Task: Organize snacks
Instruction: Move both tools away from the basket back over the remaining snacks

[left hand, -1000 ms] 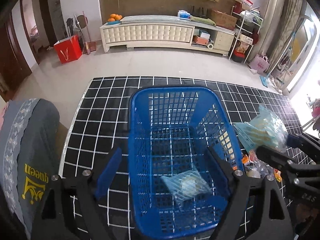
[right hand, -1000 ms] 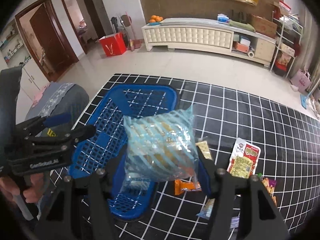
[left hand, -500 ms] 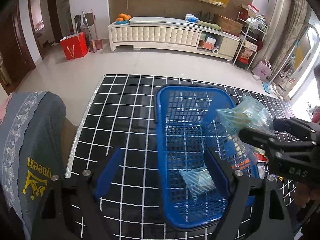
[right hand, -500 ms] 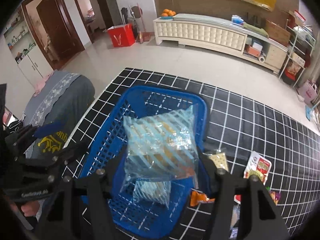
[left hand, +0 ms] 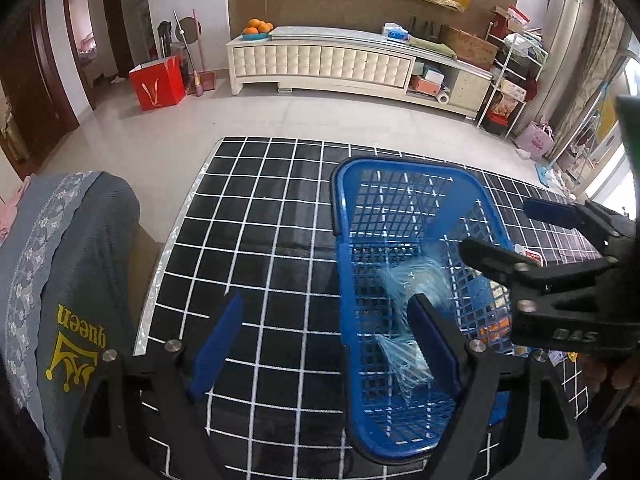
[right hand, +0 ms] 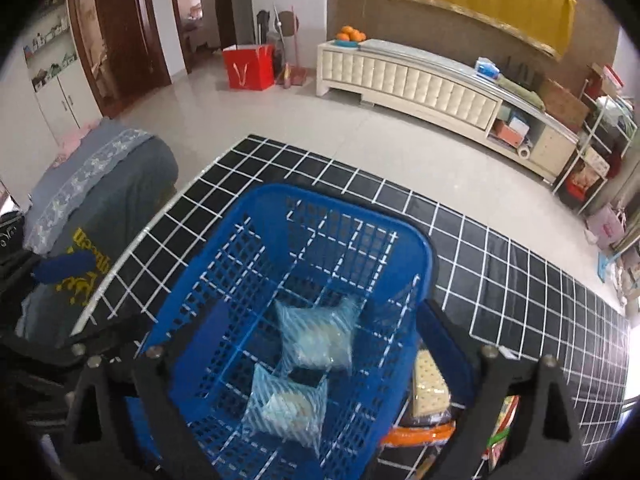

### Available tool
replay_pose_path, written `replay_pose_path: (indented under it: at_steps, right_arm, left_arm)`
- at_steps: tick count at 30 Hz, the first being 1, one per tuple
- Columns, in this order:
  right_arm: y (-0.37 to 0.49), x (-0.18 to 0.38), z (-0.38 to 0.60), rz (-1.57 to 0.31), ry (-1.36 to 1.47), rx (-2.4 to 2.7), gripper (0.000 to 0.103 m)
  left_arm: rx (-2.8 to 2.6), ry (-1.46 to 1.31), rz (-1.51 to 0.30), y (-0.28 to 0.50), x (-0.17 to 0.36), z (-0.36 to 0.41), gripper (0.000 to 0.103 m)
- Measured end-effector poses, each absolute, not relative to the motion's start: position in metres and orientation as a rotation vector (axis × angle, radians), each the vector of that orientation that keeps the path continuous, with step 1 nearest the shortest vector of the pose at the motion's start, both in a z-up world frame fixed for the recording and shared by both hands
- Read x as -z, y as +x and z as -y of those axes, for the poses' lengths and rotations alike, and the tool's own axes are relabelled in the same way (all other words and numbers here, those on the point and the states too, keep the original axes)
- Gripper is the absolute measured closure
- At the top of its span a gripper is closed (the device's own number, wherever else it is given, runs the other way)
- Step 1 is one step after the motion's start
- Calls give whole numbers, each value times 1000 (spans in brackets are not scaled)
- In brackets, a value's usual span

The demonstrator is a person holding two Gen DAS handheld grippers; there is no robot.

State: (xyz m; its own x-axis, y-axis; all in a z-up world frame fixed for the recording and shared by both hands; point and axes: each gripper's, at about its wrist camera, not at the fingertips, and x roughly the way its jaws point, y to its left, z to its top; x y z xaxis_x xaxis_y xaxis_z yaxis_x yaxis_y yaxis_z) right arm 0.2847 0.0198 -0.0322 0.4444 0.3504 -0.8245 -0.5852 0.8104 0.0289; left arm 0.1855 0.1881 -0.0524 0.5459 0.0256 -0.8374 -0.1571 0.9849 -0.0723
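A blue plastic basket [right hand: 404, 240] stands on the black grid mat [right hand: 500, 280]. Two blue-striped clear snack bags lie inside it: one farther [right hand: 316, 336], one nearer [right hand: 286, 408]. My right gripper [right hand: 320, 340] is open and empty, its jaws spread above the basket. In the left wrist view the basket [left hand: 340, 216] sits to the right, with the bags [left hand: 412, 284] blurred inside, and the right gripper [left hand: 508, 236] hangs over it. My left gripper [left hand: 324, 332] is open and empty, left of and over the basket's near edge.
More snack packets lie on the mat right of the basket: a cracker pack [right hand: 430, 384] and an orange packet [right hand: 416, 438]. A grey-clothed knee [left hand: 68, 280] is at the left. A white cabinet [left hand: 320, 66] and a red bag [left hand: 158, 84] stand far back.
My right gripper carried the striped bag over the basket, opened, and the bag dropped in beside the first one. My left gripper shifted left of the basket.
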Motion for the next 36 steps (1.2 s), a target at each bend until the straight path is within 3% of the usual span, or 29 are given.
replay_pose_path:
  at_steps: [21, 36]
  right_arm:
    - [231, -20, 127, -939, -80, -508, 6]
    - [194, 13, 233, -1001, 20, -412, 6]
  left_arm:
    - [10, -52, -904, 140, 1, -79, 21]
    - [158, -11, -912, 115, 27, 35, 21]
